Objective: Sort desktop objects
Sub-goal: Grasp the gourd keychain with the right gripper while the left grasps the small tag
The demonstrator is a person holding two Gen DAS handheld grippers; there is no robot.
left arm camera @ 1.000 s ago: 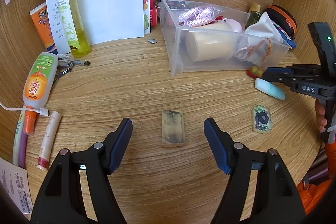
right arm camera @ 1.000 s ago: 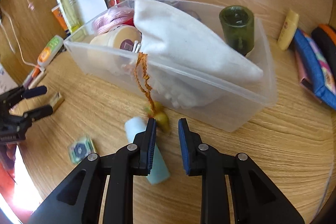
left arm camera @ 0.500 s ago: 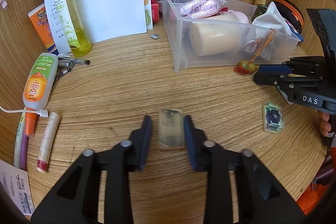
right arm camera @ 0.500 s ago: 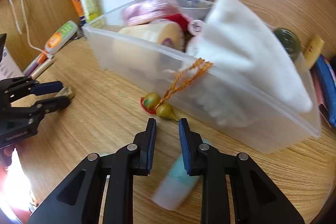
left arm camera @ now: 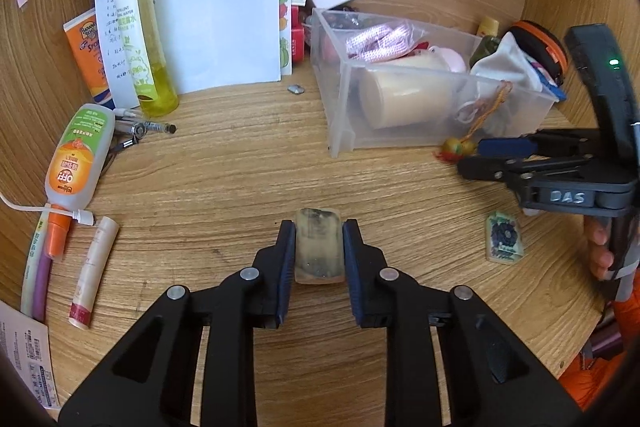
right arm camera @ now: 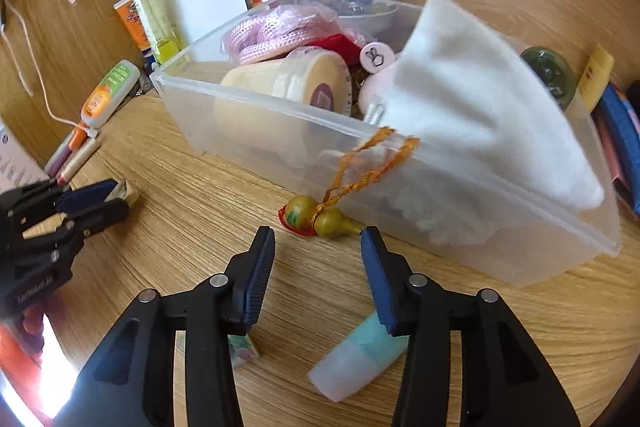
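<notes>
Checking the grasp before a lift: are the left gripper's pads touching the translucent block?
Touching. The left wrist view shows both pads of the left gripper pressed against the translucent block's sides.

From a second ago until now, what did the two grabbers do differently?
The left gripper closed its fingers on the small yellowish block, which lay untouched between them before. The right gripper slid over from the pale blue tube to the little gourd charm, and its fingers are opening with nothing between them. The clear bin, bottles and papers stayed put.
</notes>
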